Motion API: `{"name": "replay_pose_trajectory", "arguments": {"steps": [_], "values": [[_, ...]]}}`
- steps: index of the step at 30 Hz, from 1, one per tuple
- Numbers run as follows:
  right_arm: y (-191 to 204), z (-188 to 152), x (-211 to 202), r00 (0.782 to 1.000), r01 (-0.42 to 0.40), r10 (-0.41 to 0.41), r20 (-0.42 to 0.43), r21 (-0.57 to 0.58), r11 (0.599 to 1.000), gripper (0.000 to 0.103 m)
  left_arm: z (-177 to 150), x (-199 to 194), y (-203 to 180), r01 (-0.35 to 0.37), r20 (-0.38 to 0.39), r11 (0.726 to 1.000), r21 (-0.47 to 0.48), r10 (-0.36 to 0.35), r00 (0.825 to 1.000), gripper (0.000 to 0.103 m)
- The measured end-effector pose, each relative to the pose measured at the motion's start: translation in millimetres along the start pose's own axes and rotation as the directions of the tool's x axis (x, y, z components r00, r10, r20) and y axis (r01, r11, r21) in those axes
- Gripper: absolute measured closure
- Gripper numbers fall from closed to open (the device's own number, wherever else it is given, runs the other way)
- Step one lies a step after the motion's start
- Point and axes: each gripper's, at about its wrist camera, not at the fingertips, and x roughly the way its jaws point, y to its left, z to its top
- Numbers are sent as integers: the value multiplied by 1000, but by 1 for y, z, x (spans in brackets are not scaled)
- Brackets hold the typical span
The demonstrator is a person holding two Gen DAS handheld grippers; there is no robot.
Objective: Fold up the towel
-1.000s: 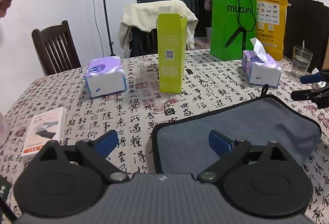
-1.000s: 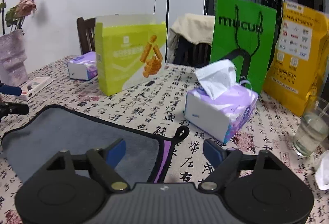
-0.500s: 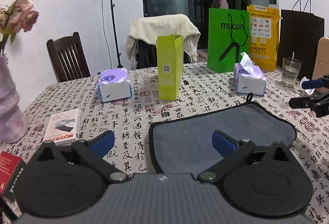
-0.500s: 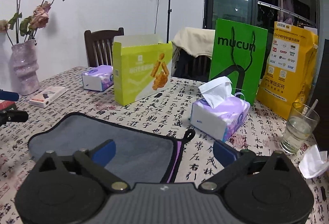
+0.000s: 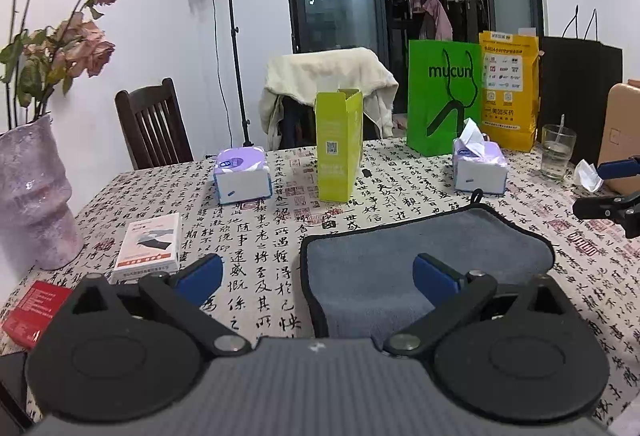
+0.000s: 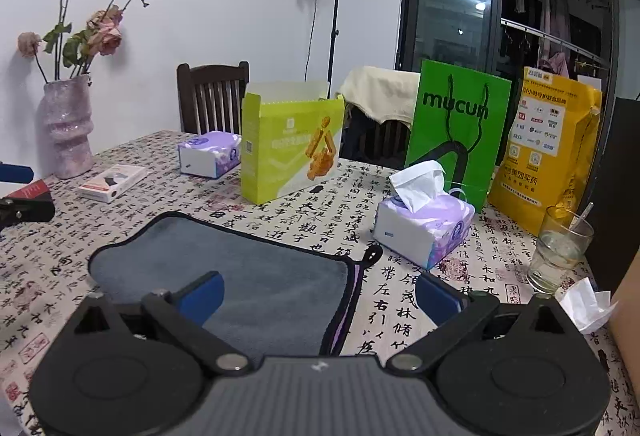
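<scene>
**Both tools released above the grey towel**

The left tool (image 5: 316,274) is released, its two blue fingers spread wide and holding nothing. The right tool (image 6: 318,294) is released in the same way. Both hang over the near side of the table (image 5: 256,236), which carries a cloth printed with black characters.

The grey towel (image 5: 428,256) lies flat on the table, with a black border and a small loop at its far corner. In the left wrist view it is at 5 o'clock from the picture centre, under the right finger of the left tool. In the right wrist view the towel (image 6: 240,268) is at 7 o'clock, under the left finger of the right tool.

Behind the towel stand a lime box (image 5: 338,145), two tissue packs (image 5: 480,167) and a green bag (image 5: 442,95). A glass (image 6: 558,250) is at 3 o'clock in the right wrist view.
</scene>
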Motion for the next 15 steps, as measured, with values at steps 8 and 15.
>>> {"name": "replay_pose_trajectory", "arguments": {"steps": [8,15], "values": [[13,-3,-36,999,-14,13,48,15,1000,0,-15,-30,0,0,24,1000,-23,1,1000,0],[24,-14,-62,998,-26,24,62,35,999,0,-24,-60,-3,2,54,1000,-19,-1,999,0]]}}
